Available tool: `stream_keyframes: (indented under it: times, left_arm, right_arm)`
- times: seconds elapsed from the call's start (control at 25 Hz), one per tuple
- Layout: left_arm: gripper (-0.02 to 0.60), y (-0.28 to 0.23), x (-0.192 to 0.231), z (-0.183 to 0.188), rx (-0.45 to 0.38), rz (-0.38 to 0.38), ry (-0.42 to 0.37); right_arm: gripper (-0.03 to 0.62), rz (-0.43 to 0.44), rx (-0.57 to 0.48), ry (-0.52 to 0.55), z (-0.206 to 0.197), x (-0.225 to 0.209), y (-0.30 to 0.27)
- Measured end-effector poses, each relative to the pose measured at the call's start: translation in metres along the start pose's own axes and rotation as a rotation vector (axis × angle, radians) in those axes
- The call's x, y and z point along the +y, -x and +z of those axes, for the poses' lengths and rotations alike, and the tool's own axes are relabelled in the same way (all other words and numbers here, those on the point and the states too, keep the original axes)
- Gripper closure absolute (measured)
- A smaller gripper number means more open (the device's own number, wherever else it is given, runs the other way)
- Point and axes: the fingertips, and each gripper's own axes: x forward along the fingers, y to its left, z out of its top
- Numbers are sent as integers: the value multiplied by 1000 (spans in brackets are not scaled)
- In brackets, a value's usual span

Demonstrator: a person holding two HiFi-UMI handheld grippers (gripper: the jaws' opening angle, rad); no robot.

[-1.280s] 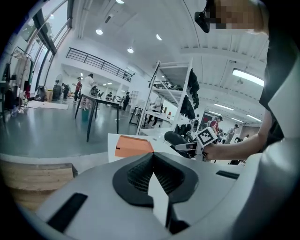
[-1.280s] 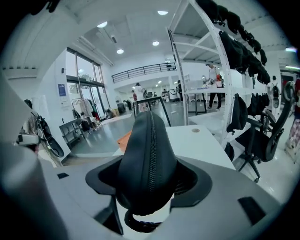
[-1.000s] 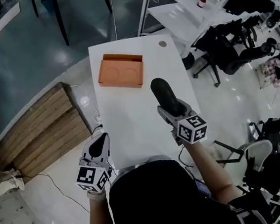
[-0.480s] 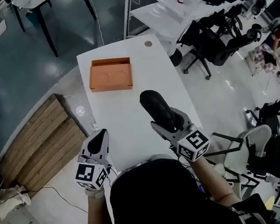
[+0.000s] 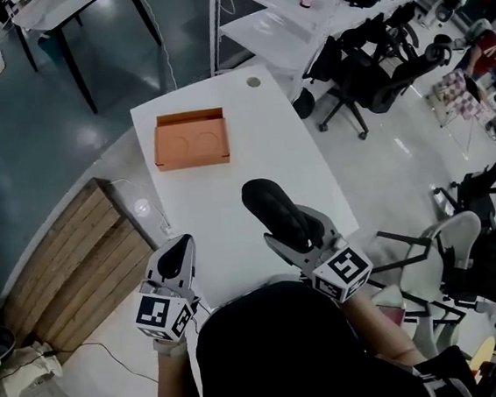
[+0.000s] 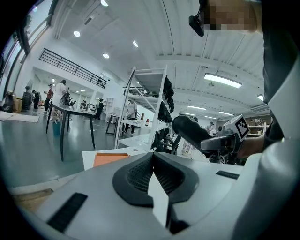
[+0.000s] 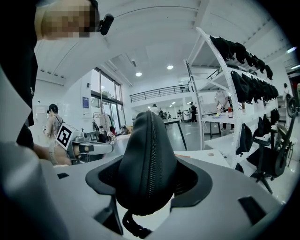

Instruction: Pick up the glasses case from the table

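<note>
Left hand-held gripper (image 5: 177,248) was at near left edge of surface (image 5: 229,186), jaws together, nothing between them. Right hand-held gripper (image 5: 304,231) was clamped on case (image 5: 271,207): dark, zipped, pads on its two broad sides, zip seam toward that gripper's camera. Case was held up over near right part of surface, free end pointing away. Farther on, orange box (image 5: 191,140) lay open on surface, well apart from case. Beyond the far edge: white shelving (image 5: 283,31) and black chairs (image 5: 375,65)
</note>
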Motion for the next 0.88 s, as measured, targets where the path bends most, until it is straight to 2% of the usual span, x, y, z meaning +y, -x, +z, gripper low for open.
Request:
stream_keyframes:
  times: [0.44, 0.88]
  left_arm:
    - [563, 4, -6, 1, -5, -4, -1]
    - [563, 13, -4, 0, -8, 23, -8]
  right_arm:
    - [278, 8, 4, 37, 1, 8, 1]
    - [278, -12, 13, 21, -3, 1, 0]
